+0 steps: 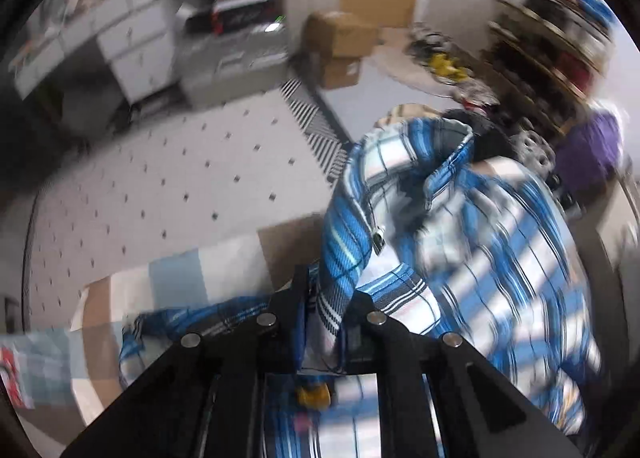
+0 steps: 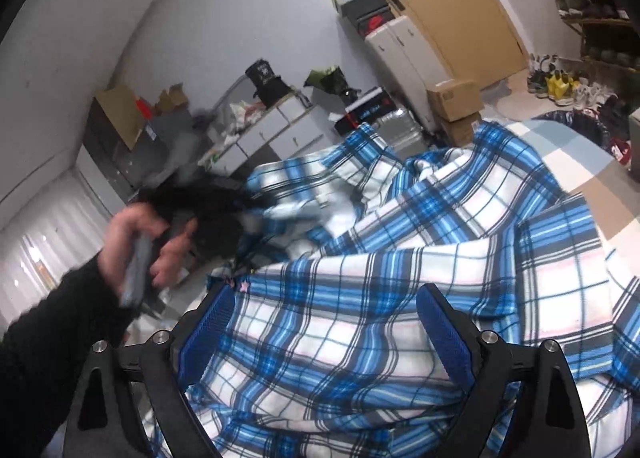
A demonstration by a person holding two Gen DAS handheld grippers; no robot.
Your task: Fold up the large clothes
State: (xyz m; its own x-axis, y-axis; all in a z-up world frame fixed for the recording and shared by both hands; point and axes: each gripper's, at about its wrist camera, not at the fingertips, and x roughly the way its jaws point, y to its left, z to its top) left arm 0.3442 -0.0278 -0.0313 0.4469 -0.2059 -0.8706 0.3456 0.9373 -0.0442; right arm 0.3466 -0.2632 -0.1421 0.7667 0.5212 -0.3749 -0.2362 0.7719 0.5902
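blue-and-white plaid flannel fills both views — the shirt (image 2: 360, 298) lies heaped across the pale checked bedcover (image 2: 576, 169), with a collar edge standing up and a zip pull showing in the left view. my left gripper (image 1: 326, 318) is clamped on a narrow twist of the cloth near that collar, jaws nearly together. my right gripper (image 2: 324, 318) hovers over the shirt's body with its blue pads spread wide, holding nothing. my left hand (image 2: 148, 242) shows blurred at the far edge (sleeve black). the risk, as i judge it: the pinch on the left is thin, so a quick lift could let the fabric slide out — or drag the whole bundle off the bed. the cloth looks soft, rumpled, layered on itself, no fold yet made.
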